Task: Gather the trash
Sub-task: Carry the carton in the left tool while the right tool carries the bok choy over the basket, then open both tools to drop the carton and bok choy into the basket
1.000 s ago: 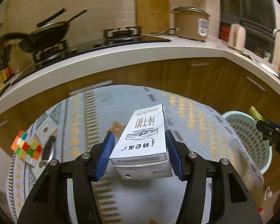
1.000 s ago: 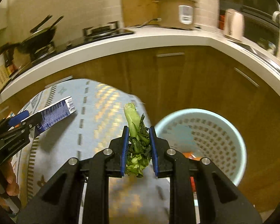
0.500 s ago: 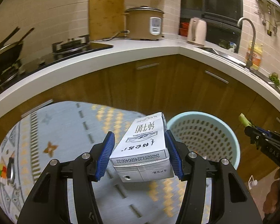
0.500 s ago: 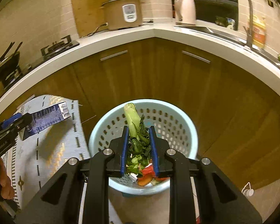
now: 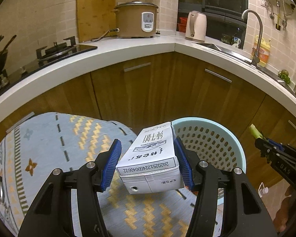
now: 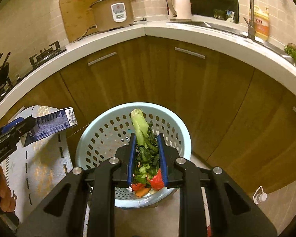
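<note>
My left gripper (image 5: 147,153) is shut on a white milk carton (image 5: 151,159) and holds it above the rug, just left of the light-blue perforated trash basket (image 5: 223,130). My right gripper (image 6: 146,143) is shut on a wilted leafy green vegetable (image 6: 143,138) and holds it right above the basket (image 6: 100,130), which has red and orange scraps at the bottom. The carton (image 6: 53,123) and left gripper (image 6: 19,127) show at the left of the right wrist view. The right gripper with the vegetable stalk (image 5: 255,132) shows at the right of the left wrist view.
Wooden cabinets (image 6: 187,83) curve behind the basket under a white counter (image 5: 128,47) with a rice cooker (image 5: 136,19), kettle (image 5: 195,25), stove and sink tap. A patterned rug (image 5: 49,142) lies left of the basket. A small white object (image 6: 259,197) lies on the floor at right.
Both grippers swung right, from over the rug toward the basket. The vegetable now hangs over the basket's middle and the carton is at its left rim. Both grips are unchanged.
</note>
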`<state>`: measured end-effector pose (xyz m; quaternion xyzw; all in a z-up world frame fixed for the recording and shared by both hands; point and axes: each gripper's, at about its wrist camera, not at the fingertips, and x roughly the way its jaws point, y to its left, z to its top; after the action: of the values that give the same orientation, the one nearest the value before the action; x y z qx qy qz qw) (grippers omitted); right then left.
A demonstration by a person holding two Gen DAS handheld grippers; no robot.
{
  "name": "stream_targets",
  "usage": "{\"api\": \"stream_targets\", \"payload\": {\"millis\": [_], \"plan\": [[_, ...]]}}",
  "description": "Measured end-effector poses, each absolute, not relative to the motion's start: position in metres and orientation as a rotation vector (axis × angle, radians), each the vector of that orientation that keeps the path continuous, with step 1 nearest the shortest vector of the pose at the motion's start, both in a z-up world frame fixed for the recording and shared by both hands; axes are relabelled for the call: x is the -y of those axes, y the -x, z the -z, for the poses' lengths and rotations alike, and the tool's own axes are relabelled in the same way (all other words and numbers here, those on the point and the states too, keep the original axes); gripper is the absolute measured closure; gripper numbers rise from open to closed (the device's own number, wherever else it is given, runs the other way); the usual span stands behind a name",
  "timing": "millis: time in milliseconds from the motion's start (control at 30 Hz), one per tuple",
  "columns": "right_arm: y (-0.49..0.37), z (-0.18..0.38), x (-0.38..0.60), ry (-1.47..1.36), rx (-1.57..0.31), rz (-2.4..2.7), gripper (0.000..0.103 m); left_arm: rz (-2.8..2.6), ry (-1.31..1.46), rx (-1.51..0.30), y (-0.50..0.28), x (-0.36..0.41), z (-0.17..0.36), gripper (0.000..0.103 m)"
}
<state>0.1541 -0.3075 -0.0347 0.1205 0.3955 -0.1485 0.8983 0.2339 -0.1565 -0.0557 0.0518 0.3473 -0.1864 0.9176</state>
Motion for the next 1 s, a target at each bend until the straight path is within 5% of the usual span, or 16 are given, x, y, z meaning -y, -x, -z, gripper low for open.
{"api": "stream_targets", "payload": {"millis": [600, 667, 767, 900, 1000], "plan": [[-0.179, 0.063, 0.322, -0.315, -0.901, 0.308, 0.083, 0.397, -0.099, -0.8, -0.261, 0.177, 0.08, 0.048], [-0.184, 0.068, 0.325, -0.331, -0.922, 0.292, 0.081, 0.361, -0.106, -0.792, -0.262, 0.175, 0.081, 0.035], [-0.184, 0.07, 0.328, -0.346, -0.93, 0.295, 0.077, 0.364, -0.106, -0.786, -0.26, 0.172, 0.08, 0.035], [-0.178, 0.067, 0.327, -0.337, -0.918, 0.297, 0.055, 0.367, -0.1, -0.788, -0.257, 0.166, 0.079, 0.032], [-0.172, 0.062, 0.321, -0.334, -0.895, 0.284, 0.055, 0.366, -0.083, -0.786, -0.251, 0.157, 0.077, 0.028]]}}
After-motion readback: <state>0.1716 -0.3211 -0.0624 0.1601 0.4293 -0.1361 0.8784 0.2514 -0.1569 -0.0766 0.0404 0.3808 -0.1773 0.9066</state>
